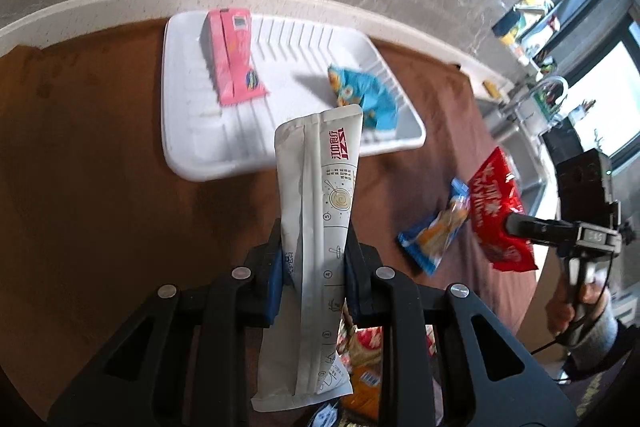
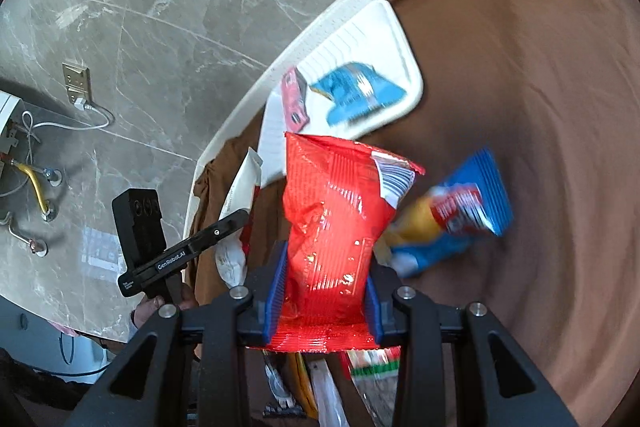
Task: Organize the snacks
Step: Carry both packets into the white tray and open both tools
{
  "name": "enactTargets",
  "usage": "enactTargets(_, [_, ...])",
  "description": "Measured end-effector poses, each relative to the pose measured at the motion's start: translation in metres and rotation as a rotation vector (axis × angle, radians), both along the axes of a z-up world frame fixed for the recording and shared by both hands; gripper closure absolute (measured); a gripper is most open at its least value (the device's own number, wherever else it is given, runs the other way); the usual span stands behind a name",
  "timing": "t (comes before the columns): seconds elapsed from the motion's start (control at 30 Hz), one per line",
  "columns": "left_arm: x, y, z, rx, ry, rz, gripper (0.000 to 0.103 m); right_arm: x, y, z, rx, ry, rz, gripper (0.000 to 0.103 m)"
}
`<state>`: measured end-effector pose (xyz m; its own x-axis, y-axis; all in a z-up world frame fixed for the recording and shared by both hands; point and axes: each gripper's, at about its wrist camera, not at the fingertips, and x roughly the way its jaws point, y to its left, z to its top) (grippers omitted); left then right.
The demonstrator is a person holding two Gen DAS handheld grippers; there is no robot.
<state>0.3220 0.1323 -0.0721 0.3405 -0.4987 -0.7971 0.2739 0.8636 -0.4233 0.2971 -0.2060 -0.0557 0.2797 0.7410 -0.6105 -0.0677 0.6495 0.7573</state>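
Clamping a long white noodle packet (image 1: 316,227) between the blue pads (image 1: 276,275) of the left gripper (image 1: 314,267), jaws nearly closed on its middle, packet upright and poking out above and below; squeezing a crinkly red snack bag (image 2: 332,227) in the right gripper (image 2: 326,291), jaws held wide by the bag's lower half; hanging over a brown cloth (image 1: 100,187), both of them. Sitting further out, a white ribbed tray (image 1: 192,155) near the counter edge (image 1: 100,7), holding a pink packet (image 1: 236,63) and a teal-blue bag (image 1: 368,95), well apart; lying loose on the cloth beside the red bag, a blue-and-orange snack bag (image 2: 452,215), kinda blurry.
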Motion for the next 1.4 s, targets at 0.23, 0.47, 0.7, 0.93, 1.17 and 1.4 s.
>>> enactTargets(0.23, [0.037, -0.002, 0.007, -0.029, -0.010, 0.037, 0.081, 0.047, 0.021, 0.005, 0.026, -0.016, 0.034, 0.067])
enactTargets(0.47, [0.082, 0.000, 0.005, -0.061, -0.012, 0.082, 0.081, 0.097, 0.052, 0.005, 0.034, -0.027, 0.085, 0.066])
enactTargets(0.7, [0.121, 0.010, -0.001, -0.065, -0.015, 0.138, 0.081, 0.145, 0.085, -0.007, 0.012, -0.027, 0.115, 0.066])
enactTargets(0.93, [0.149, 0.015, -0.017, -0.006, -0.019, 0.198, 0.080, 0.176, 0.106, -0.025, -0.076, -0.014, 0.129, 0.064])
enactTargets(1.17, [0.159, 0.001, -0.034, 0.105, -0.041, 0.192, 0.079, 0.177, 0.120, -0.024, -0.178, -0.063, 0.162, 0.043])
enactTargets(1.4, [0.158, -0.007, -0.028, 0.181, -0.084, 0.190, 0.079, 0.161, 0.118, -0.004, -0.202, -0.133, 0.179, 0.040])
